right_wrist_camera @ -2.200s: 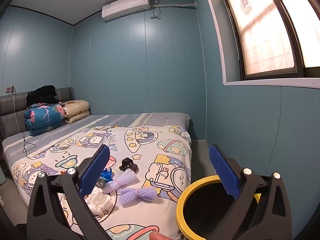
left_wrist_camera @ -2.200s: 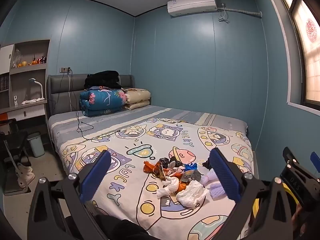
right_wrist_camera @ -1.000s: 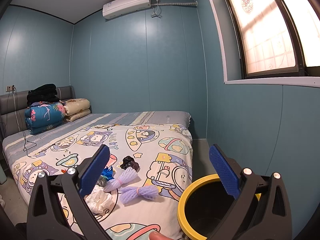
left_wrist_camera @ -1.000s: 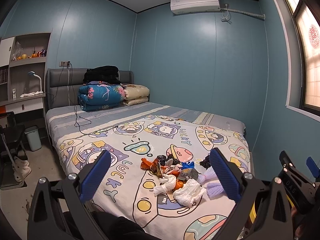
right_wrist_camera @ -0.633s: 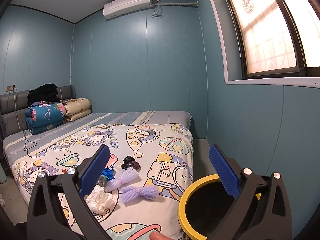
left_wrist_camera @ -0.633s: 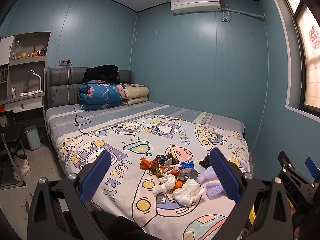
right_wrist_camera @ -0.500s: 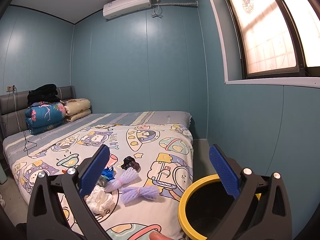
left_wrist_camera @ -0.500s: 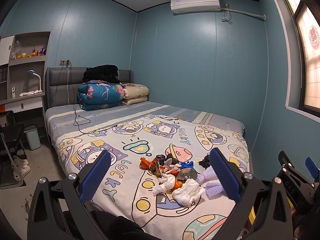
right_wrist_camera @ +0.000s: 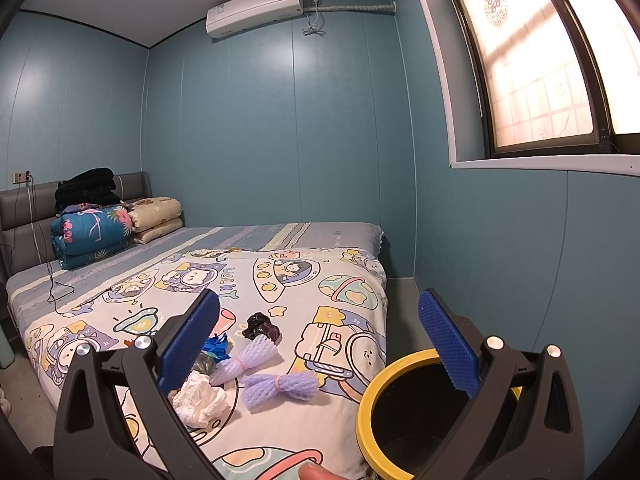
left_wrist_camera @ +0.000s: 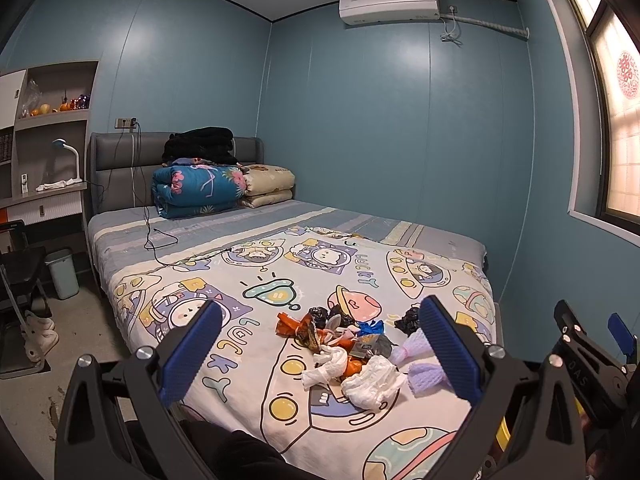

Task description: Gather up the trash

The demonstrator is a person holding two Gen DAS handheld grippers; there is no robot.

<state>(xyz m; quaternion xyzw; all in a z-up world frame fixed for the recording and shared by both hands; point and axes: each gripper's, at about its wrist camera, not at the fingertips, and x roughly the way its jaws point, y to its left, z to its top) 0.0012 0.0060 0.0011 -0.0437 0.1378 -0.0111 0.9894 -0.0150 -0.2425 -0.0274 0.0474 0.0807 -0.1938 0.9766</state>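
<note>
A pile of trash [left_wrist_camera: 344,344] lies on the cartoon-print bed sheet: orange wrappers, white crumpled paper [left_wrist_camera: 372,380], black bags and purple foam nets [right_wrist_camera: 280,388]. My left gripper [left_wrist_camera: 320,350] is open and empty, held back from the pile. My right gripper [right_wrist_camera: 320,340] is open and empty, to the right of the pile. A bin with a yellow rim [right_wrist_camera: 372,396] and dark inside stands beside the bed's right edge, below my right gripper. The white paper also shows in the right wrist view [right_wrist_camera: 200,398].
The bed [left_wrist_camera: 248,276] fills the room's middle, with folded quilts [left_wrist_camera: 200,192] and a cable at its head. A desk, shelves and a small pale bin [left_wrist_camera: 64,274] stand at the left. A window [right_wrist_camera: 532,68] is on the right wall.
Both grippers have drifted slightly, so the views shifted a little. The trash and the bin have not moved.
</note>
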